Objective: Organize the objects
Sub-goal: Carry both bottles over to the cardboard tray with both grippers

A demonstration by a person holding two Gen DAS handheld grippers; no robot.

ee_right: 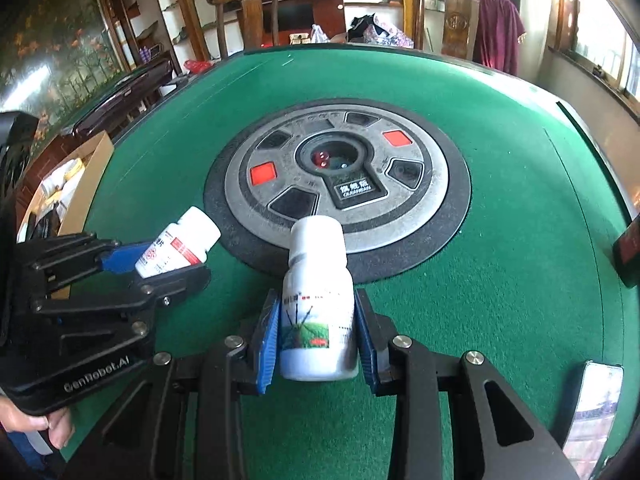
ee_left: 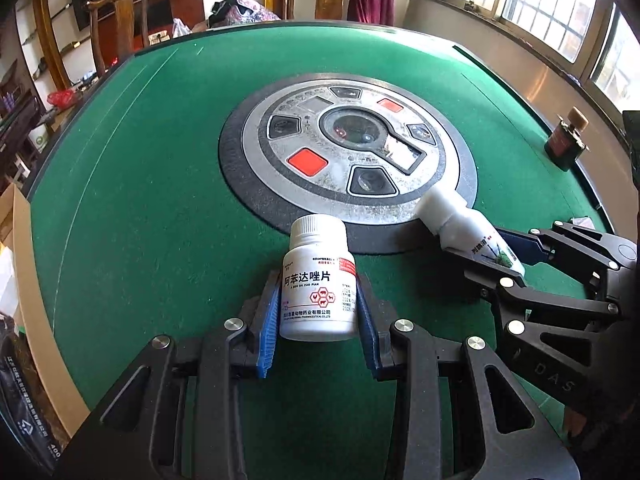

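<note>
My left gripper (ee_left: 316, 316) is shut on a white pill bottle (ee_left: 318, 284) with a red-and-white label, its blue pads pressing both sides. The same bottle (ee_right: 178, 244) and left gripper (ee_right: 160, 266) appear at the left of the right wrist view. My right gripper (ee_right: 318, 334) is shut on a taller white bottle (ee_right: 318, 300) with a green picture label. That bottle (ee_left: 468, 232) lies slanted in the right gripper (ee_left: 504, 256) at the right of the left wrist view. Both bottles hover over the green felt table (ee_left: 140, 200) beside its round centre console (ee_left: 348, 148).
A small dark bottle (ee_left: 566, 138) with a tan cap stands near the table's right edge. A shiny flat object (ee_right: 592, 408) lies at the near right. An open cardboard box (ee_right: 76, 184) sits off the table's left side. Wooden chairs stand behind the far edge.
</note>
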